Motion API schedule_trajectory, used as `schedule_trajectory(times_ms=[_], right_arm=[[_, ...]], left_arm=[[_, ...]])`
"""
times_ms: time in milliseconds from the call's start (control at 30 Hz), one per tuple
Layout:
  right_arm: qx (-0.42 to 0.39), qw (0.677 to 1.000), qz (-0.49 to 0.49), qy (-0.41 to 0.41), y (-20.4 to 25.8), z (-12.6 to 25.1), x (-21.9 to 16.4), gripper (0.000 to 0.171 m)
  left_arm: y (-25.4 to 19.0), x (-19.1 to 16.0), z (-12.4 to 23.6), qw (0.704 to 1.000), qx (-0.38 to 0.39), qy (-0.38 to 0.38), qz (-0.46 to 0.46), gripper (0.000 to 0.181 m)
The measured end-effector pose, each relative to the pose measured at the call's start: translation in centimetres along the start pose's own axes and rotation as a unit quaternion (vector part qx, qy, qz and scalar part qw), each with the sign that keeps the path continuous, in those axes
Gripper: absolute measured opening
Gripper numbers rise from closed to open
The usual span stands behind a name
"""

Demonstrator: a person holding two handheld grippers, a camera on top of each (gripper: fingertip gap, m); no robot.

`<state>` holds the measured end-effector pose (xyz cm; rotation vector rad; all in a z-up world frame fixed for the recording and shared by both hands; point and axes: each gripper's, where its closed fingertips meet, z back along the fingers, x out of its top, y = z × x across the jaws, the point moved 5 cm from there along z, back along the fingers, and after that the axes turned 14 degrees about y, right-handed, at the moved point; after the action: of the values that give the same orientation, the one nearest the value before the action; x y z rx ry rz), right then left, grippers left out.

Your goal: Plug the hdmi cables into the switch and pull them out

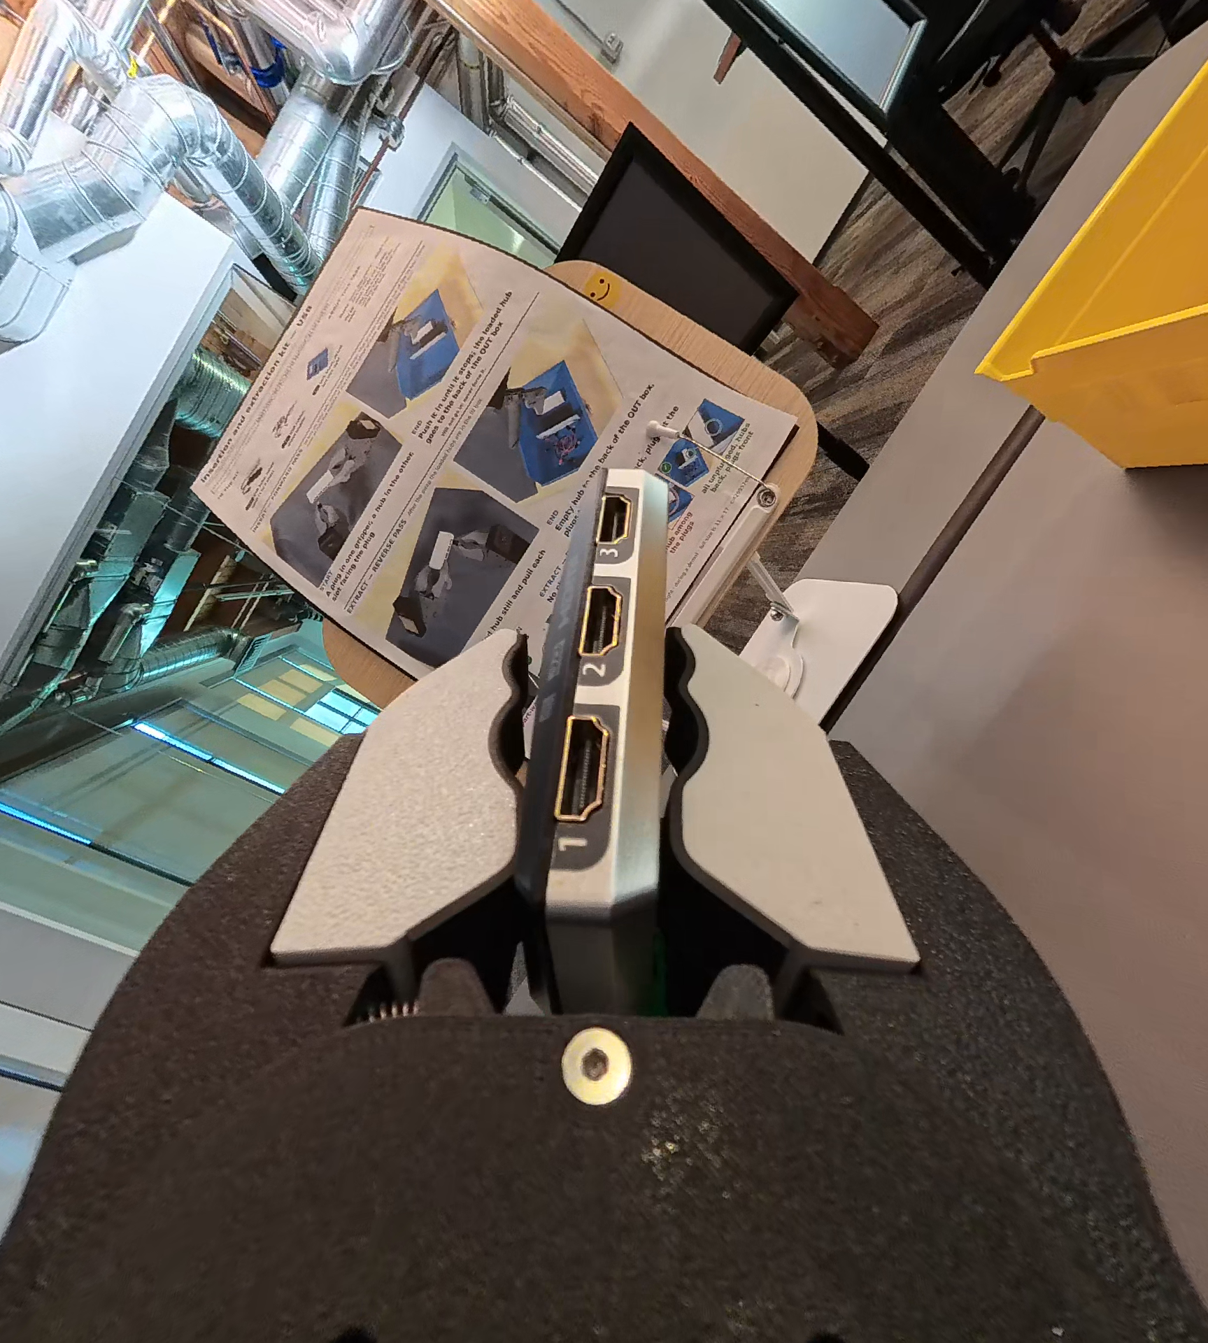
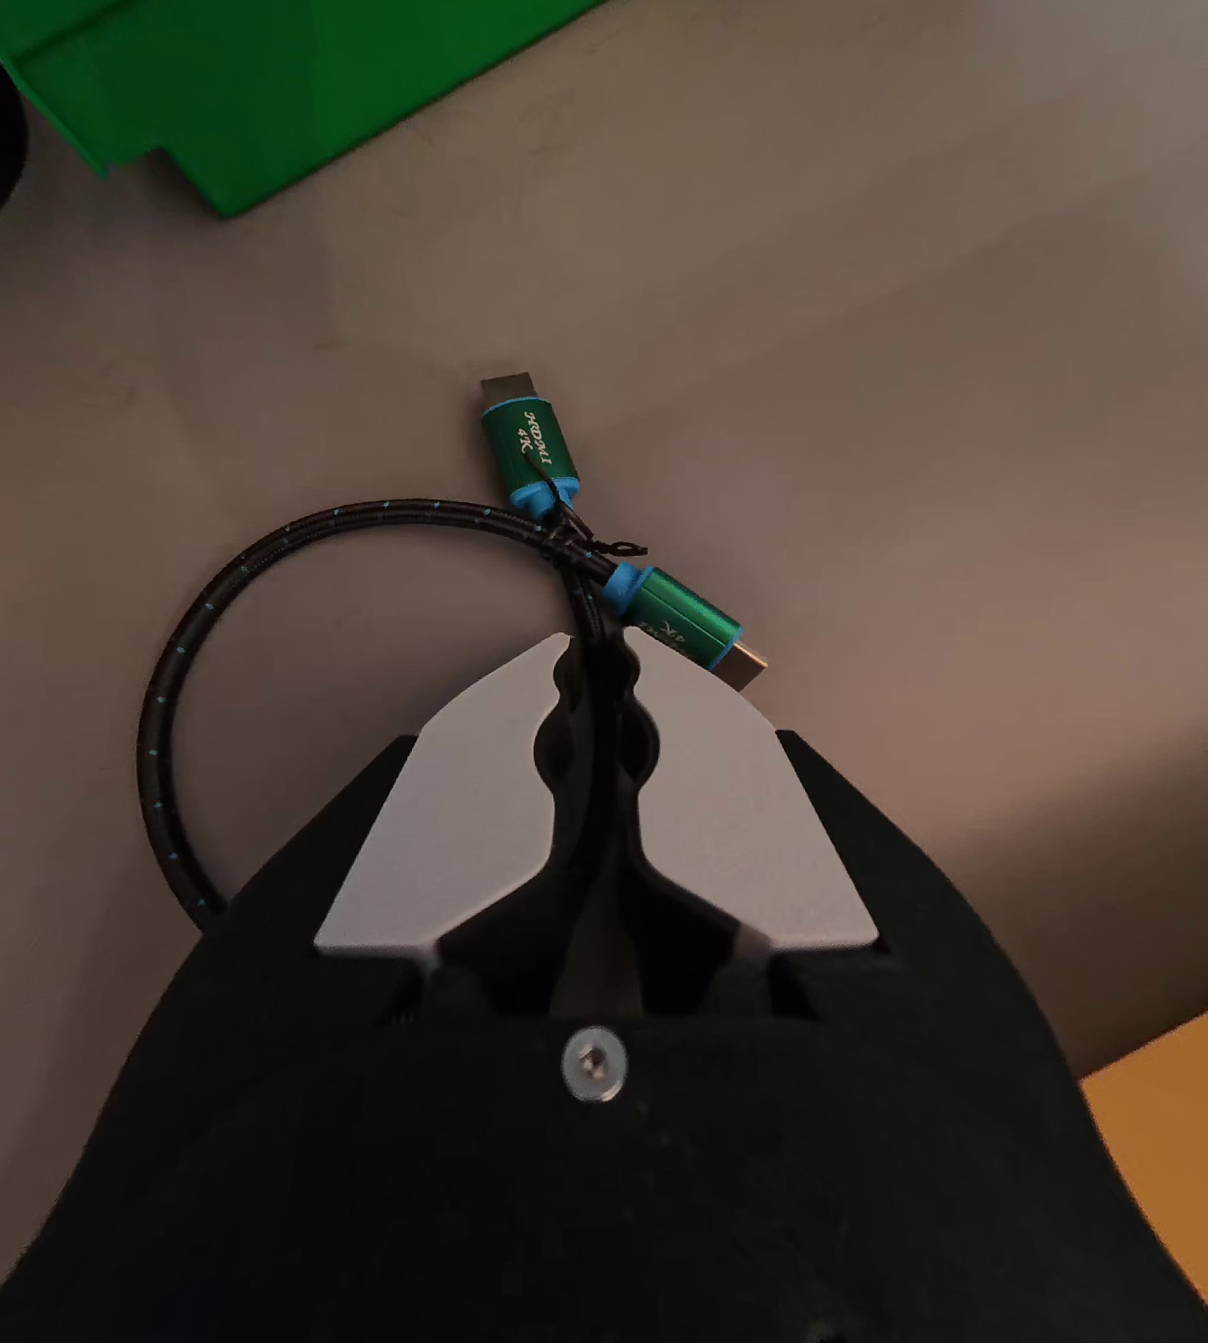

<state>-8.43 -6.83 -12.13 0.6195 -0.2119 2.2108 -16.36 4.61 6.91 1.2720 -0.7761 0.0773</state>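
My left gripper (image 1: 598,634) is shut on a slim black and silver HDMI switch (image 1: 604,734), held edge-up above the table. Its three numbered gold-rimmed ports face the camera and all are empty. In the right wrist view a short black braided HDMI cable (image 2: 172,654) is tied into a loop over the grey table (image 2: 949,363). It has two green plugs with blue collars, one pointing away (image 2: 524,450) and one pointing lower right (image 2: 684,618). My right gripper (image 2: 597,636) is shut on the braided cable just behind the nearer plug.
A yellow bin (image 1: 1167,291) stands on the table at the right of the left wrist view. A printed instruction sheet (image 1: 484,407) leans on a wooden board with a white stand (image 1: 833,625). A green bin (image 2: 259,94) lies at the far left, and a yellow-orange object (image 2: 1204,1177) at the near right.
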Motion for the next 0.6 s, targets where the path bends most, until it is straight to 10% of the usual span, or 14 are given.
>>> schedule_trajectory(times_ms=[600], right_arm=[[-0.082, 0.995, 0.003, 0.064, -5.0, 16.5, 4.5, 0.008]], left_arm=[[-2.3, 0.2, -0.5, 0.996, 0.033, 0.007, -0.077, 0.036]])
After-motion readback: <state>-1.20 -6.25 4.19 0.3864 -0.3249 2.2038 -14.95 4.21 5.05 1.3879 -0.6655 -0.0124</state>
